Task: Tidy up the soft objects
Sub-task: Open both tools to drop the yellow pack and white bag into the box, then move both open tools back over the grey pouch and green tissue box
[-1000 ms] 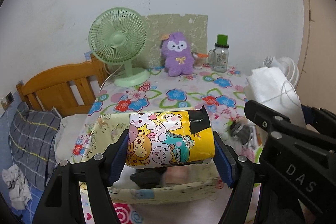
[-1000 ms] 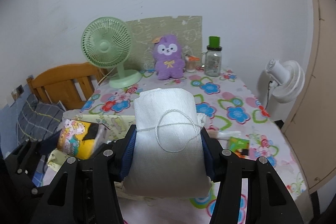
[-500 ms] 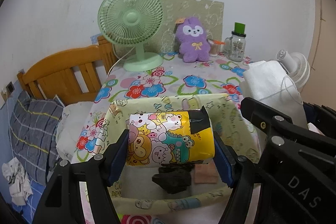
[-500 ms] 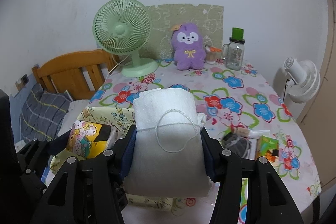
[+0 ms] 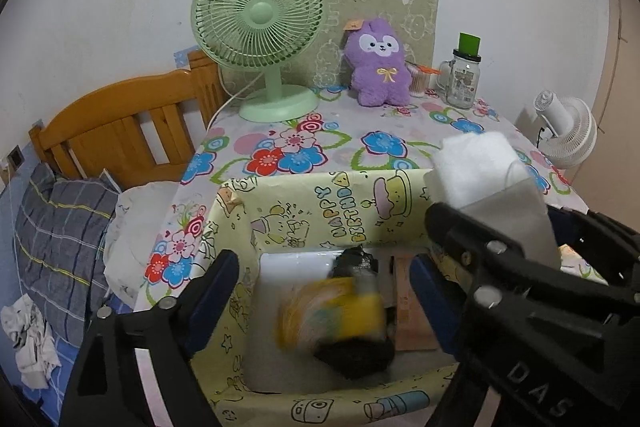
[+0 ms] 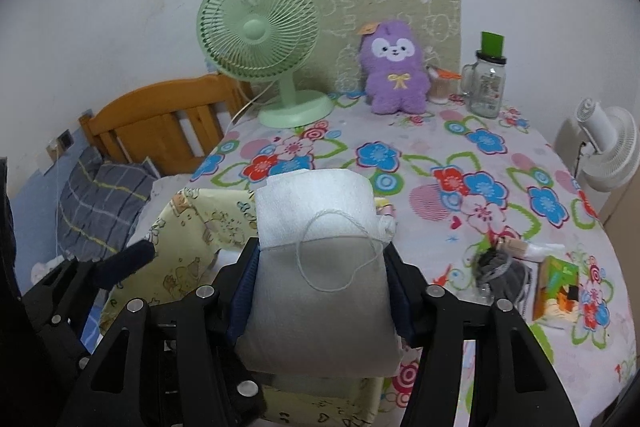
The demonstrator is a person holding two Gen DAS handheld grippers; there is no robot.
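White wall stands behind a table [image 6: 500,163] with a flowered cloth, and a yellow box [image 5: 320,203] sits at its near edge.

Your left tool [image 5: 324,287] has just been opening; its pads now stand apart with nothing pressed between them. The yellow pack [image 5: 332,315] is blurred below them, inside the box, so I judge it is dropping or has just landed there, beside some dark thing.

Your right tool [image 6: 322,291] is clamped on the white bundle [image 6: 320,251], though its jaws have just been opening a little. The bundle sits between the pads, over the right part of the box, and a thin string [image 6: 340,251] loops on top of it.

The bundle looks light and soft, so it will squash and not break. Hold it by its sides, at the middle, as you do now. The loose string may catch on a pad when you release it.
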